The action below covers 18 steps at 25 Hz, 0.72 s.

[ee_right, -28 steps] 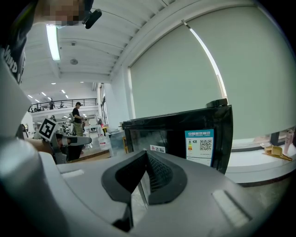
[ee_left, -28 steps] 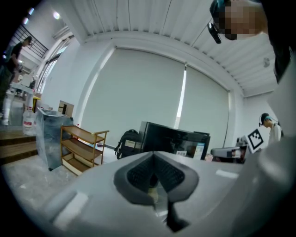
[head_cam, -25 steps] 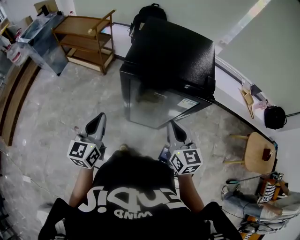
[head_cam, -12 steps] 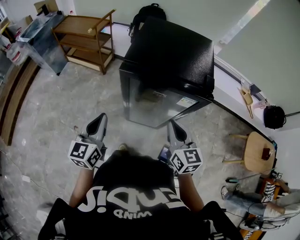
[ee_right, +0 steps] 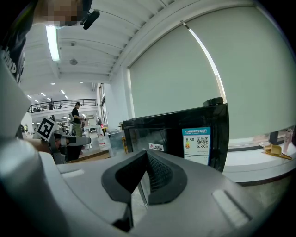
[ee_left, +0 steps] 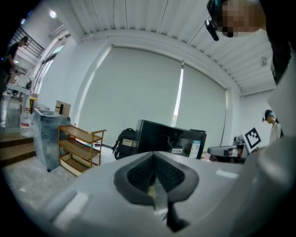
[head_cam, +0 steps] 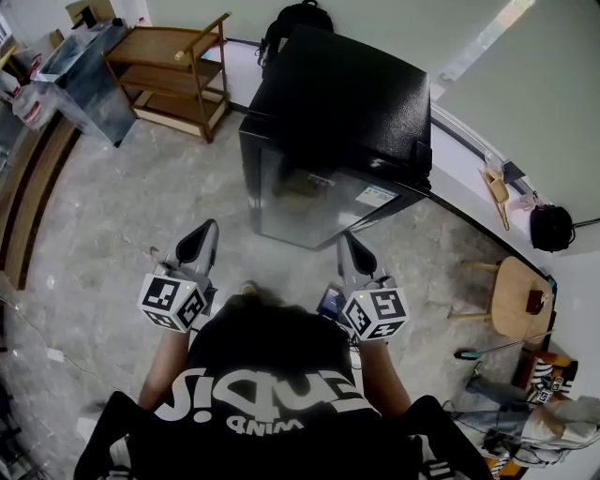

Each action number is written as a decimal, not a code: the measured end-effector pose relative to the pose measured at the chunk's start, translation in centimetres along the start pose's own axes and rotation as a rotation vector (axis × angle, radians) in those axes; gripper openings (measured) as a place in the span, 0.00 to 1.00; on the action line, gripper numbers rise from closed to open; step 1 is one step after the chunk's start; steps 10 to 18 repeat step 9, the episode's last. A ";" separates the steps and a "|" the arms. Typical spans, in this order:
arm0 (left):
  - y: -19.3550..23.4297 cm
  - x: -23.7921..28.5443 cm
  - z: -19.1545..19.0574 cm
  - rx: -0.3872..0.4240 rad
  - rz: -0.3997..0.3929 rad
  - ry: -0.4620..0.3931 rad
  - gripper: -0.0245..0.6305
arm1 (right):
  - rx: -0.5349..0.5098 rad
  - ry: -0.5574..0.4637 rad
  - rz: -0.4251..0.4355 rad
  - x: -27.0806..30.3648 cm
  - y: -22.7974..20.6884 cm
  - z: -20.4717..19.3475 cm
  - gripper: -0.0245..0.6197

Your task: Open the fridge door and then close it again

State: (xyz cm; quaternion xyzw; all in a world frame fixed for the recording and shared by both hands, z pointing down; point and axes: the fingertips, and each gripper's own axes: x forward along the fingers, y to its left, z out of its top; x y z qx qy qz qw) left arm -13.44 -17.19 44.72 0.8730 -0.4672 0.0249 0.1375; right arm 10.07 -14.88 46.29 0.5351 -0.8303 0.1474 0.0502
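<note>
A small black fridge (head_cam: 337, 122) stands on the pale floor ahead of me, its glossy door (head_cam: 314, 202) closed and carrying a label (head_cam: 375, 195). My left gripper (head_cam: 199, 242) hangs short of the door's left side, shut and with nothing in it. My right gripper (head_cam: 349, 251) hovers just before the door's lower right corner, also shut and holding nothing. In the left gripper view the fridge (ee_left: 171, 138) stands beyond the closed gripper (ee_left: 153, 155). In the right gripper view the door (ee_right: 185, 139) fills the middle, close behind the closed gripper (ee_right: 145, 153).
A wooden shelf unit (head_cam: 178, 70) and a clear bin (head_cam: 80, 75) stand at the far left. A black backpack (head_cam: 295, 19) sits behind the fridge. A round wooden stool (head_cam: 523, 300), a black bag (head_cam: 551, 228) and a seated person (head_cam: 525, 417) are at the right.
The head view has shifted slightly. Both grippers keep their places in front of the fridge, and the door stays closed.
</note>
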 end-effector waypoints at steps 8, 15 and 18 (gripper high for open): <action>-0.4 0.1 -0.2 -0.003 -0.006 0.015 0.04 | -0.002 -0.002 -0.003 -0.1 -0.5 0.2 0.03; -0.5 0.1 -0.3 -0.005 -0.007 0.018 0.04 | -0.003 -0.003 -0.004 -0.1 -0.6 0.2 0.03; -0.5 0.1 -0.3 -0.005 -0.007 0.018 0.04 | -0.003 -0.003 -0.004 -0.1 -0.6 0.2 0.03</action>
